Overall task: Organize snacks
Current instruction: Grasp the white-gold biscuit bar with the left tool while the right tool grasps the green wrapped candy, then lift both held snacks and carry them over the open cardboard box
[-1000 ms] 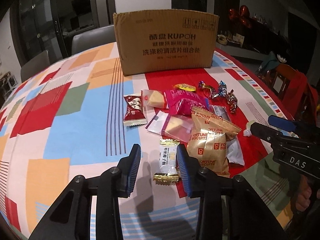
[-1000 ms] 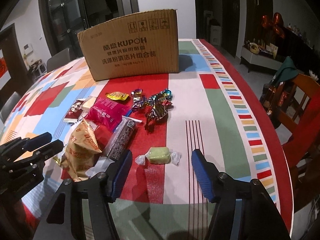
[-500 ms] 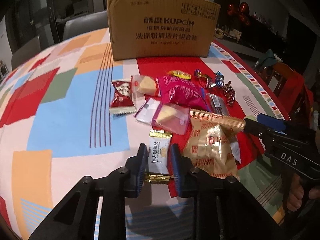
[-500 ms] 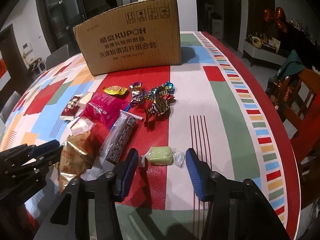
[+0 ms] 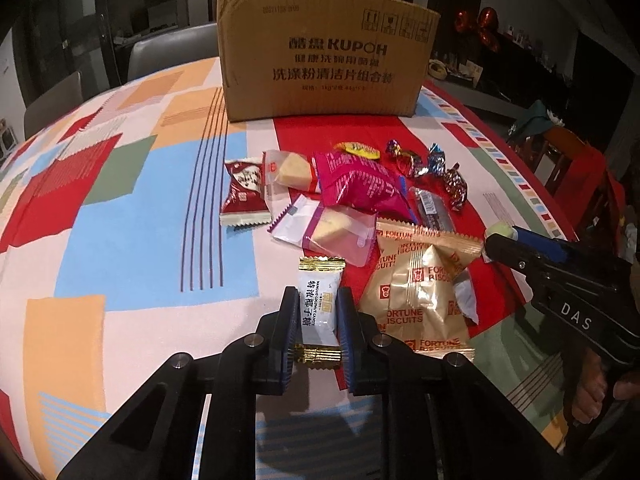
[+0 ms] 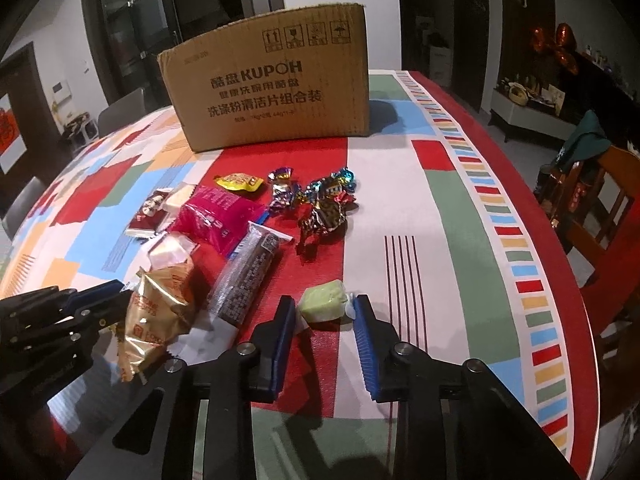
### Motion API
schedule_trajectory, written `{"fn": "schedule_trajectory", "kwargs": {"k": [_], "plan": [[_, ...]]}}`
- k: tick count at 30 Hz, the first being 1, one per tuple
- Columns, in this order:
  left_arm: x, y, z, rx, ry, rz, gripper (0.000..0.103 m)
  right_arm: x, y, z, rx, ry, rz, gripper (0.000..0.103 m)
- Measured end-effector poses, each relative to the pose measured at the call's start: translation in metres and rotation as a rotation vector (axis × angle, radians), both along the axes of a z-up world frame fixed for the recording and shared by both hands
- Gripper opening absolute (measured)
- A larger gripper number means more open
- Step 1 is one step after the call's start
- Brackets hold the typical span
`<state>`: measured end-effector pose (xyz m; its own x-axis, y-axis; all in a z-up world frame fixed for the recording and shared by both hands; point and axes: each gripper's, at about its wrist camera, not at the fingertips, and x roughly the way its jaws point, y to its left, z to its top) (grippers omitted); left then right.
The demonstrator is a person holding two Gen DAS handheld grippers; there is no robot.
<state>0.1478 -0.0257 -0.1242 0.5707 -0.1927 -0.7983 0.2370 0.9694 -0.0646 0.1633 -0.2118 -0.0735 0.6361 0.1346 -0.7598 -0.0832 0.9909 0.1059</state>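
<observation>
left gripper (image 5: 318,326): fingers clamped on the white coconut candy (image 5: 317,312), ready to lift
right gripper (image 6: 325,320): fingers closing round the green candy (image 6: 323,303), not squeezing yet
cardboard box (image 5: 326,54): beyond both, probably the drop spot

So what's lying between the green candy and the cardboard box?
In the right wrist view, a cluster of foil-wrapped candies lies between the green candy and the cardboard box, on bare tablecloth.
</observation>
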Motion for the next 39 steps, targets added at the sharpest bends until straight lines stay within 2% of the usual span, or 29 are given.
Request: {"fn": "schedule_trajectory", "kwargs": {"k": [9, 20, 31, 39], "plan": [[-0.014, 0.005, 0.032, -0.010, -0.084, 0.004, 0.020, -0.014, 0.006, 0.030, 0.010, -0.085, 0.041, 0.031], [-0.016, 0.009, 0.095, -0.083, -0.217, -0.025, 0.020, -0.023, 0.018, 0.090, 0.046, -0.241, 0.121, 0.031], [0.001, 0.016, 0.144, -0.120, -0.313, -0.006, 0.020, 0.006, 0.020, 0.132, 0.101, -0.358, 0.150, 0.031], [0.021, 0.019, 0.176, -0.081, -0.403, 0.019, 0.020, 0.043, 0.029, 0.154, 0.141, -0.400, 0.202, 0.031]]}}
